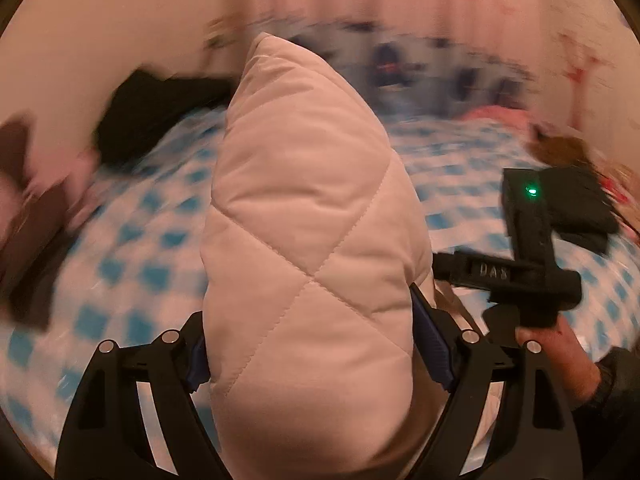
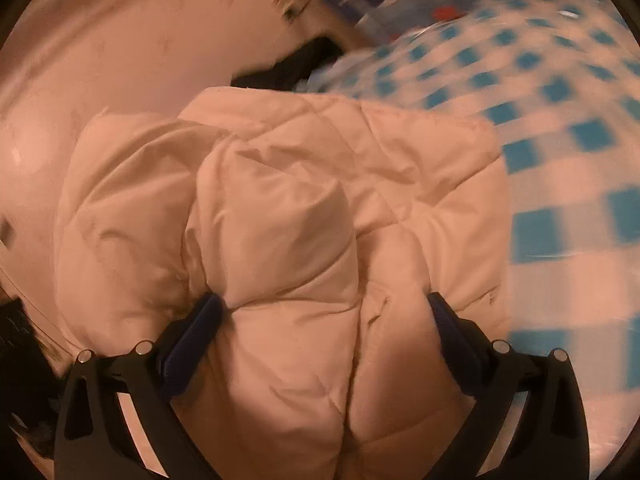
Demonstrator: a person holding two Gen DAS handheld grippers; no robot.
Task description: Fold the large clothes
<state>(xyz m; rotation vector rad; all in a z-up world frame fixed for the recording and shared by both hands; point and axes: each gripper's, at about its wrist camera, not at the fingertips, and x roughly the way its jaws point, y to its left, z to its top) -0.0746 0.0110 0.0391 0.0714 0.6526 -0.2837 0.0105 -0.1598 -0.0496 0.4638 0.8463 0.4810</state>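
A pale pink quilted jacket rises in a thick fold straight ahead in the left wrist view. It fills the gap of my left gripper, whose blue pads press it from both sides. In the right wrist view the same jacket lies bunched on the bed. My right gripper is shut on a puffy fold of it, with both pads dug into the fabric. A hand holds the black handle of the right tool at the right of the left wrist view.
The bed carries a blue-and-white checked sheet, also. A dark garment lies at the far left by the wall, a dark folded item at the right, and pink cloth at the back. The views are motion-blurred.
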